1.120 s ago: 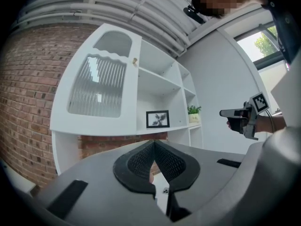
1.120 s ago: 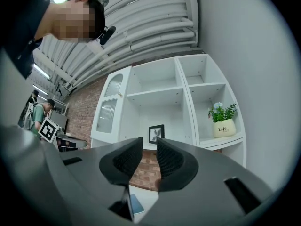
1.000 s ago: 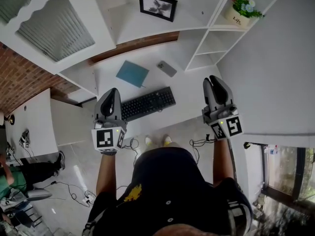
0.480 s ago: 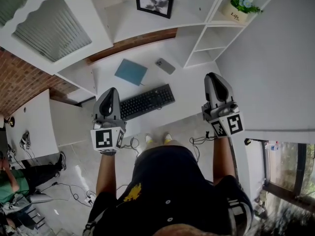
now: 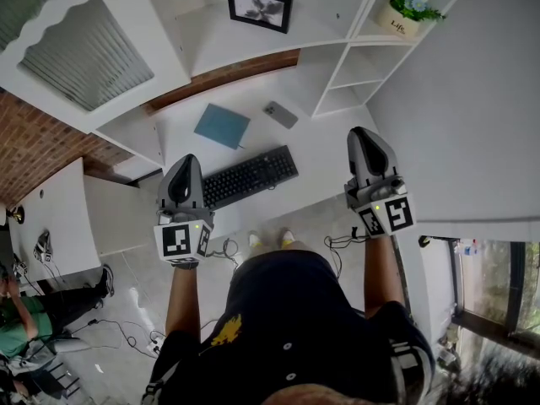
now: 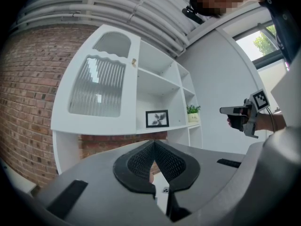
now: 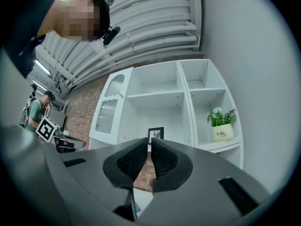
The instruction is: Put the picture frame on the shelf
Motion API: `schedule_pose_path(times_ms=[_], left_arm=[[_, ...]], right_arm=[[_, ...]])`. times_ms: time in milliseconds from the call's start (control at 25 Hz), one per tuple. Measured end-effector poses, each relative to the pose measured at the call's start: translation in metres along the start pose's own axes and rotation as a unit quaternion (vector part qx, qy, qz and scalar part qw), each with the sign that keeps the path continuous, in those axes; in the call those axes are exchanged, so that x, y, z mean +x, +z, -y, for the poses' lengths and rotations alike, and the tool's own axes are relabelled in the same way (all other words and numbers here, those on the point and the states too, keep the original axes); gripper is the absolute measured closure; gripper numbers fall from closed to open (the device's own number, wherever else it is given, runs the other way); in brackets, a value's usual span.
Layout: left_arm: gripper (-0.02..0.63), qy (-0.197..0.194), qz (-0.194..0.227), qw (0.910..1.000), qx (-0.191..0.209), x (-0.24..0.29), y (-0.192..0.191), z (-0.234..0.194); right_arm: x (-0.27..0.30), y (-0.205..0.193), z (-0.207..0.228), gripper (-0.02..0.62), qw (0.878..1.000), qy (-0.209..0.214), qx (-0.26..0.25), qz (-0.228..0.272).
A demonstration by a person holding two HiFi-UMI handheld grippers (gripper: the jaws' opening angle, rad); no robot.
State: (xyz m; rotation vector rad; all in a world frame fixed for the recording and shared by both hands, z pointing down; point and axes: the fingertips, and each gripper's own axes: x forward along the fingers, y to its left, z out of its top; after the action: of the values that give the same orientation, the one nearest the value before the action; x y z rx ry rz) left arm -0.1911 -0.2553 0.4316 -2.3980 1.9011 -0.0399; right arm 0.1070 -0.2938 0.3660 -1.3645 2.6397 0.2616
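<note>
The black picture frame stands upright on the middle shelf of the white shelf unit; it also shows in the left gripper view as the frame and in the right gripper view as the frame. My left gripper is held well back from the shelf, over the desk's near edge, its jaws shut and empty. My right gripper hovers level with it at the right, also far from the frame. Its jaws are closing the last bit, almost together, with nothing between them.
A potted plant sits in the shelf compartment right of the frame. On the white desk lie a black keyboard, a blue book and a phone. A ribbed-glass cabinet door is at left. Another person stands far left.
The right gripper's jaws have come together. Both grippers stay about where they were; the view has shifted slightly, so the shelf and frame sit a little higher and further left.
</note>
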Motion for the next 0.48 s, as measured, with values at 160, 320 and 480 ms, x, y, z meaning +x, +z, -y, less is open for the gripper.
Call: schedule_pose_path(times_ms=[160,320,480], left_arm=[[0.588,0.007,0.003,1.0,-0.002,-0.003,0.0,-0.004],[0.588,0.015,-0.001,0.9999,-0.006,-0.007,-0.003,-0.011],[0.588,0.026,0.002,0.9996,-0.013,-0.012,-0.004,-0.018]], right_arm=[[0.001,-0.003,-0.001,0.569,1.0,-0.006,-0.001,-0.007],[0.0,-0.005,-0.002,0.571,1.0,-0.011,0.002,-0.013],[0.0,-0.008,-0.004,0.571,1.0,-0.018,0.004,-0.018]])
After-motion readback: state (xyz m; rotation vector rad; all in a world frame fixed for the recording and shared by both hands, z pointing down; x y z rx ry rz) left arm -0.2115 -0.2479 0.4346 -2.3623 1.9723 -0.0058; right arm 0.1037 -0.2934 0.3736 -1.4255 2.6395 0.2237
